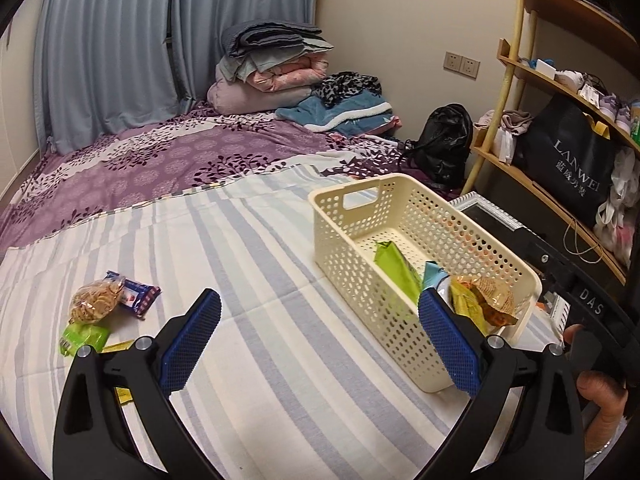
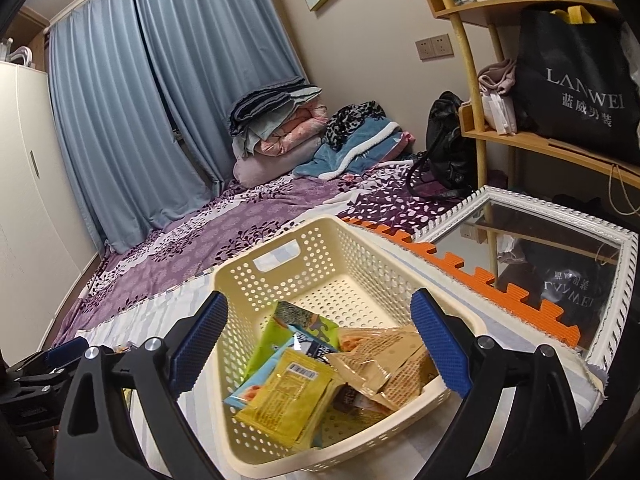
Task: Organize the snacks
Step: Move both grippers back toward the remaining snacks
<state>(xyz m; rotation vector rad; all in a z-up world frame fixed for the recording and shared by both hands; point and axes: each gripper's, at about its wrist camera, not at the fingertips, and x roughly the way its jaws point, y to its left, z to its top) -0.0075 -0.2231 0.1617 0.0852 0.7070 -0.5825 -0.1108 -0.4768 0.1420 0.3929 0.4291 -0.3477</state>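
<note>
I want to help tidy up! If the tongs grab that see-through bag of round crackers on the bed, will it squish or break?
The cracker bag looks puffy and crinkly, so it would probably give under a squeeze. The round crackers inside look thin, so a hard pinch might crack them. It seems light and may slip.

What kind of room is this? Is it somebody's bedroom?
Most likely a bedroom. There is a bed with a purple flowered sheet, a pile of folded blankets at its far end, and long blue curtains behind it.
</note>
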